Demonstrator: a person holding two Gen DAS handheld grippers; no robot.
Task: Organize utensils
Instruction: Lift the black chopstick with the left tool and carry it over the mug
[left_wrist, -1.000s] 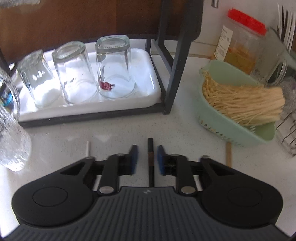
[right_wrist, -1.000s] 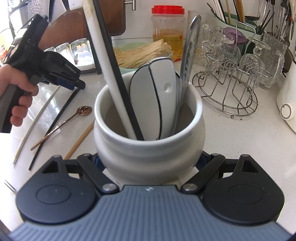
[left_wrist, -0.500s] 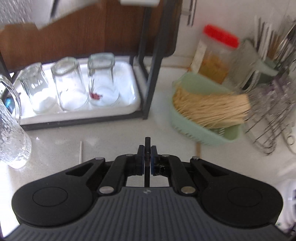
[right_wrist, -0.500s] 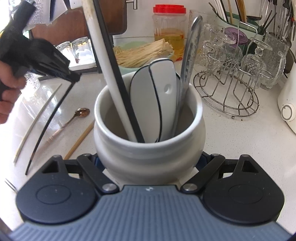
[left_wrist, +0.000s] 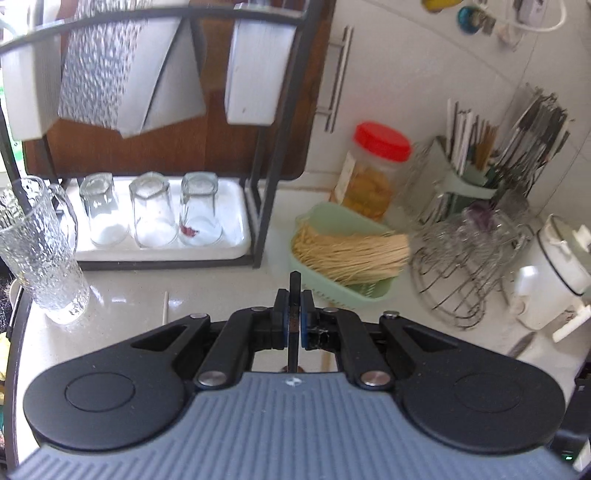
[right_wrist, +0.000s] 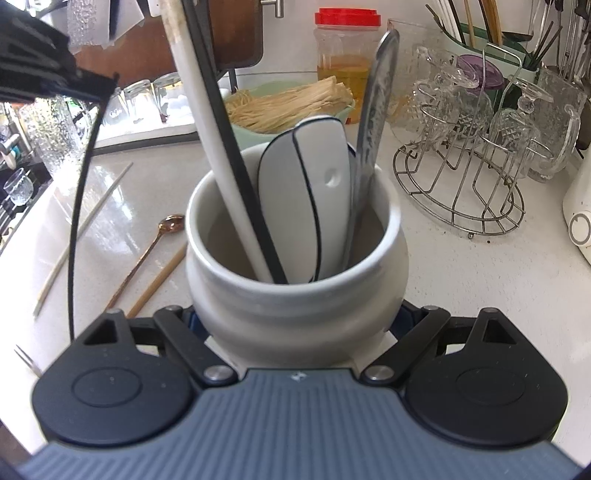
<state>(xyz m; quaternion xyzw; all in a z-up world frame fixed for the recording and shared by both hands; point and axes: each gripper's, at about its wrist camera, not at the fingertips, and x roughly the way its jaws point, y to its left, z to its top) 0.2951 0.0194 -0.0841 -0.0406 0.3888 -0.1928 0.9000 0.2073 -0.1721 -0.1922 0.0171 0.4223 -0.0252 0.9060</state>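
Clamping 1 black chopstick (left_wrist: 294, 295), the left tongs (left_wrist: 293, 308) hang; right tongs (right_wrist: 297, 325) grip the white crock (right_wrist: 295, 295).

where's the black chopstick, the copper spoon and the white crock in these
black chopstick (right_wrist: 75, 221): right wrist view, mid-shaft, hanging from the left gripper.
copper spoon (right_wrist: 171, 223): right wrist view, on its bowl, lying on the counter.
white crock (right_wrist: 295, 314): right wrist view, front of its outer wall, between the right gripper's fingers.
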